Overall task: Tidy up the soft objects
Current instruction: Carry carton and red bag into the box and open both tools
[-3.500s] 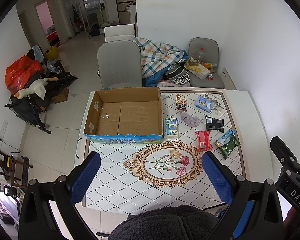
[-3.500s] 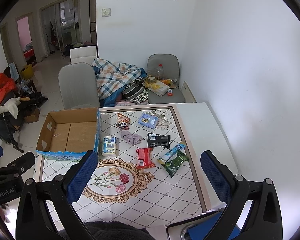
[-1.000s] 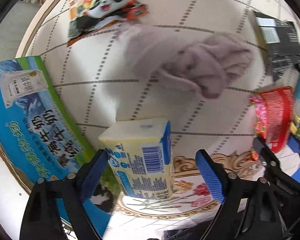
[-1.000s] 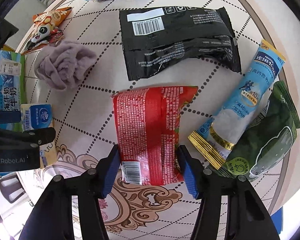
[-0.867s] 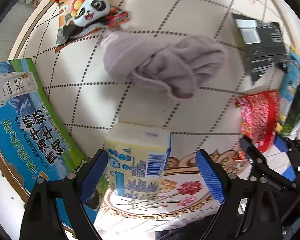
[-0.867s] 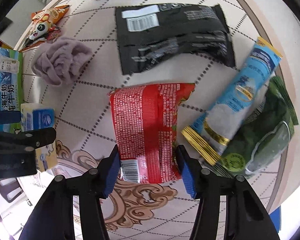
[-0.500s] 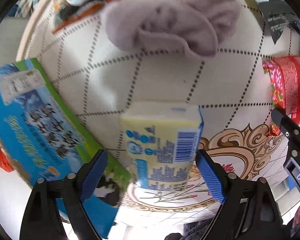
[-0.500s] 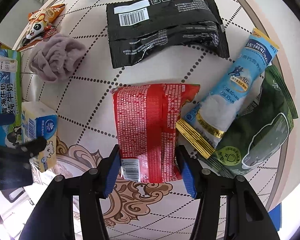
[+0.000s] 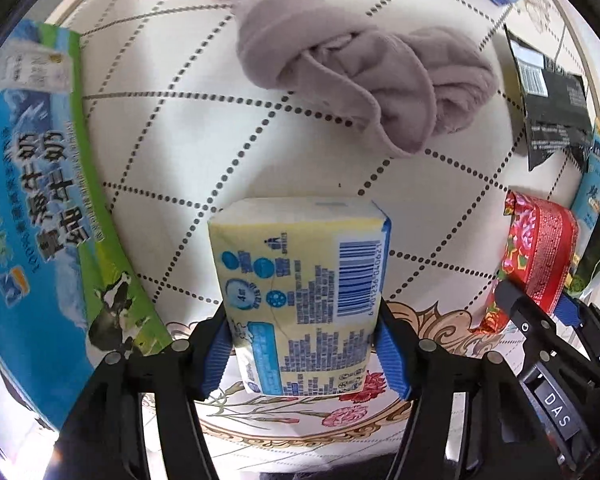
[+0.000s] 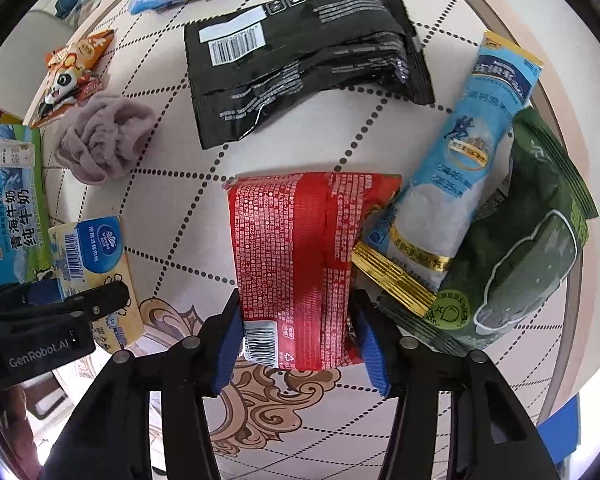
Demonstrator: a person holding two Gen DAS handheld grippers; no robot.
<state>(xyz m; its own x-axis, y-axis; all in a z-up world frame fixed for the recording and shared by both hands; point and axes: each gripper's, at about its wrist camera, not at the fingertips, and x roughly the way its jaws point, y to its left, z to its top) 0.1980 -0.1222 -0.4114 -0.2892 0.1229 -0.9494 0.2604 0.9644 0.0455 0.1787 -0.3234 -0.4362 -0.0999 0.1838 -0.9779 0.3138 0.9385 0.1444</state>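
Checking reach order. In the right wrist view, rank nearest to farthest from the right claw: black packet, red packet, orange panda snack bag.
1. Red packet: between the right claw pads, dead centre.
2. Black packet: ahead, past the red one.
3. Orange panda snack bag: far left, near the table edge.

Left of the yellow tissue pack (image 9: pixel 300 288): blue-and-green printed cardboard box wall (image 9: pixel 32 216) just beside, narrow gap.
Ahead of it: bare tiled counter (image 9: pixel 204 148), then crumpled mauve fleece cloth (image 9: pixel 364 64).
Right of the red foil snack packet (image 10: pixel 296 264): light-blue sachet (image 10: pixel 464 176) and dark-green pouch (image 10: pixel 532 240) touching it.
Ahead of it: bare strip, then black foil packet (image 10: pixel 304 56).
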